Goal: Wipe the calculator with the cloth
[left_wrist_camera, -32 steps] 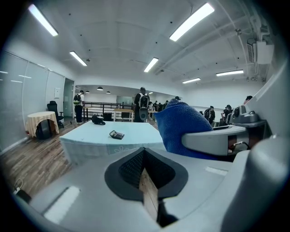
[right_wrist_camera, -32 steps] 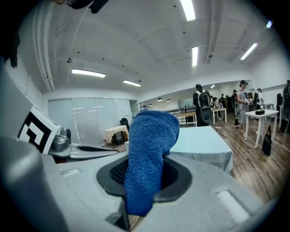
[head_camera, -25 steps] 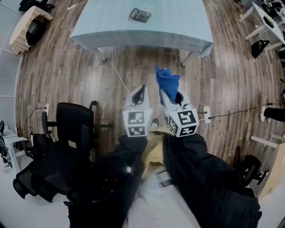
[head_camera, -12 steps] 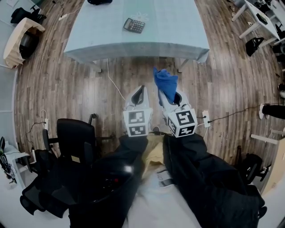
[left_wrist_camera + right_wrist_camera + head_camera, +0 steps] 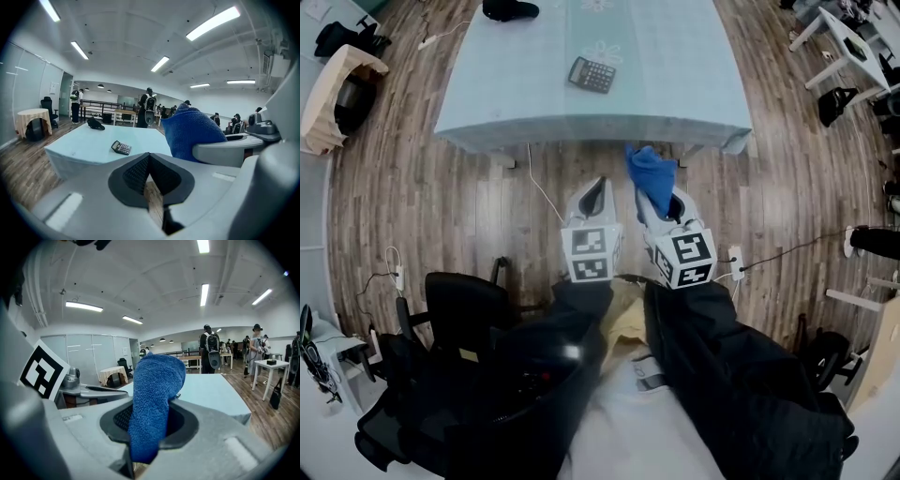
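Wood-plank floor with a counter [image 5: 684, 94] under a pale blue covering, seen from above. The calculator [image 5: 592, 75] lies flat on the counter, nearer its front edge, ahead of the tongs and well apart from both. Both tongs are held side by side over the floor, short of the counter. Left tongs [image 5: 596, 192]: jaws pressed together, nothing between them. Right tongs [image 5: 664, 204]: pinching a blue terry cloth [image 5: 650, 173], which stands upright out of the jaws, clear of the calculator.

Bright even light from ceiling strip lamps [image 5: 213, 22], heavy fisheye warp, dark vignetted corners
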`<state>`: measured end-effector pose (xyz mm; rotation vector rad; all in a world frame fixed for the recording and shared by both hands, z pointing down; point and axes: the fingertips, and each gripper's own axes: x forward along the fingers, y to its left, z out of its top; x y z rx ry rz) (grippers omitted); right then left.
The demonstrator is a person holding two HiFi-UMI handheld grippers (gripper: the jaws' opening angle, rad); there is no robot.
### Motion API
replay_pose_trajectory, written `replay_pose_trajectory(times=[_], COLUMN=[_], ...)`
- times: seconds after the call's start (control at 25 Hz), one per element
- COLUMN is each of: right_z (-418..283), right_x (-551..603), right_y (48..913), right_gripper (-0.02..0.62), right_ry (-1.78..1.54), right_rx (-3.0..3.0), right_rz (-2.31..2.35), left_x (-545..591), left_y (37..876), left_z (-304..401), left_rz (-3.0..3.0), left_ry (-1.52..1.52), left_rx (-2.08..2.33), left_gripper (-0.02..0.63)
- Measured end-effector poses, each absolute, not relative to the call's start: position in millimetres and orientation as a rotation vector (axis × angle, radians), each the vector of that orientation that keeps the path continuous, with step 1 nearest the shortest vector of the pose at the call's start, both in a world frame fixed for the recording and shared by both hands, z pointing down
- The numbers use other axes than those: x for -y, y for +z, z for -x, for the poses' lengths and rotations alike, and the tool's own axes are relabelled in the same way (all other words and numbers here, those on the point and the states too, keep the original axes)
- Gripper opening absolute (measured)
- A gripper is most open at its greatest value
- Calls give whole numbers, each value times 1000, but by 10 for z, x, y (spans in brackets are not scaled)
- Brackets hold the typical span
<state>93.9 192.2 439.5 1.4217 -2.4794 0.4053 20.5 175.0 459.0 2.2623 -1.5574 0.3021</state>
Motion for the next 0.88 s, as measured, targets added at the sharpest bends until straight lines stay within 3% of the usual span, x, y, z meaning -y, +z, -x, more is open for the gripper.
replay_pose_trajectory(times=[0.88], right_z=[-595], right_x=[-779], right_y=[4544], right_gripper=[92], right_ry=[451], right_rx=[2425], right_rz=[-1467], left_x=[-493], left_y=[4686], left_z=[45], left_rz=[-2311], left_ry=[325], left_rx=[1453], left_gripper=[-3])
